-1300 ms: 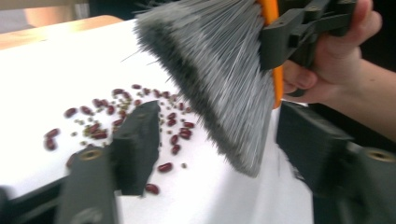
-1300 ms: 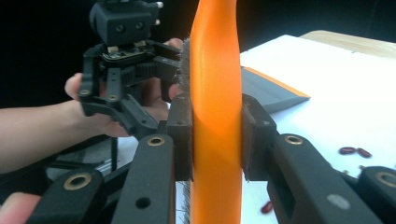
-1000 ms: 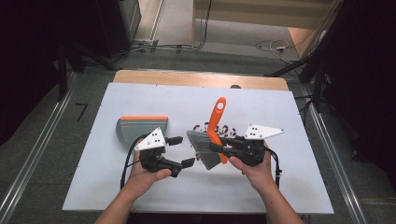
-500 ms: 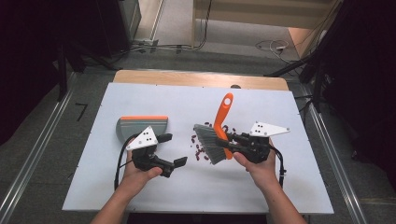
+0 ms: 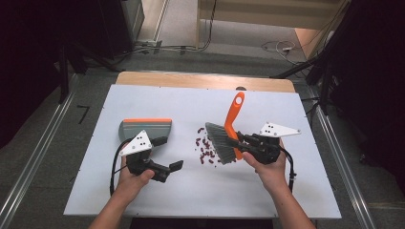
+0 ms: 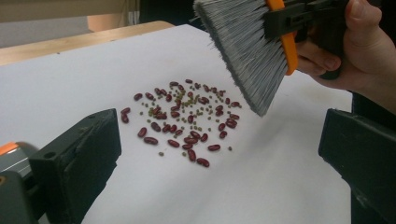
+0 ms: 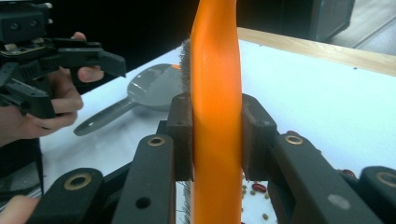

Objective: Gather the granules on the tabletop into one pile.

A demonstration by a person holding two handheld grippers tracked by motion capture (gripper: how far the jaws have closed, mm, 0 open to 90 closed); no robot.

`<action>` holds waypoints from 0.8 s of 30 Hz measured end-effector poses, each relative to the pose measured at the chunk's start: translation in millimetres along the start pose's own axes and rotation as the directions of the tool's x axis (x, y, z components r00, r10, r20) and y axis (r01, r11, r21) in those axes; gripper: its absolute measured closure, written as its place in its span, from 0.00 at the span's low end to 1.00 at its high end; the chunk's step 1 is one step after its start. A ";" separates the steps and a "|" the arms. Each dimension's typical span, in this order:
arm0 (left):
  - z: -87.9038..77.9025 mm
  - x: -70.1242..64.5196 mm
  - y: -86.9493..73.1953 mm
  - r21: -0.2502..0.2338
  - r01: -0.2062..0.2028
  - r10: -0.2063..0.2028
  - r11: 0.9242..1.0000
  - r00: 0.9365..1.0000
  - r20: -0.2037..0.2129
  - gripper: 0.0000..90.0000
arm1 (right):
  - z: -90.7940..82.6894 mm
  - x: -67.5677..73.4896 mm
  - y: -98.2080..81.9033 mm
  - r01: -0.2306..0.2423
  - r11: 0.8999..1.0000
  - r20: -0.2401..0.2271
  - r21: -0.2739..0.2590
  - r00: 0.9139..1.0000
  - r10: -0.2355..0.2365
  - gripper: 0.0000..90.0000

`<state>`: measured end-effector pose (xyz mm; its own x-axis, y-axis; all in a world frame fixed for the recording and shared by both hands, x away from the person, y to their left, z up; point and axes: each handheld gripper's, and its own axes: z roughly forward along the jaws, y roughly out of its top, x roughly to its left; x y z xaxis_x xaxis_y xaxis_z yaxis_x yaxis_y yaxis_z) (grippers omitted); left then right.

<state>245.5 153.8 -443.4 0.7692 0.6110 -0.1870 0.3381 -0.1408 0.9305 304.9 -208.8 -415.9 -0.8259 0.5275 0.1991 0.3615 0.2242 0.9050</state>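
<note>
The brush (image 5: 228, 131), one only, right of centre in the high view, looks light with a stiff orange handle and soft bristles, best taken at the handle where the right gripper (image 5: 244, 141) is clamped tight on it; beside it lies one scatter of beans (image 5: 204, 148). One dustpan (image 5: 144, 128) lies left of centre, likely light and rigid; the left gripper (image 5: 168, 153), its jaws just opened wide with nothing between them, is near it.

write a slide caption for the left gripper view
Open left gripper faces a scatter of red and green beans on the white table, with the brush held above them.
</note>
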 end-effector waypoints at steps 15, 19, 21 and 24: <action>-18.7 10.8 -7.8 -0.011 0.008 -0.009 1.000 0.997 -0.076 0.00 | -9.7 -19.2 4.3 -0.022 0.998 0.166 0.060 0.986 0.012 0.76; -17.7 8.5 -8.6 -0.005 -0.010 0.009 1.000 0.996 -0.094 0.00 | -16.3 -28.7 4.9 -0.049 0.997 0.211 0.066 0.977 0.034 0.76; -17.0 7.2 -9.0 0.001 -0.016 0.016 1.000 0.995 -0.103 0.00 | -19.6 -33.9 6.3 -0.055 0.996 0.240 0.072 0.970 0.036 0.76; -16.1 6.2 -9.7 0.008 -0.025 0.026 1.000 0.993 -0.115 0.00 | -24.5 -40.4 9.4 -0.056 0.995 0.280 0.084 0.959 0.030 0.76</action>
<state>238.2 171.5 -448.5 0.7101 0.6929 -0.1252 0.3229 -0.1624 0.9324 331.0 -248.1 -406.2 -0.6601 0.7426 0.1131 0.4419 0.2621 0.8579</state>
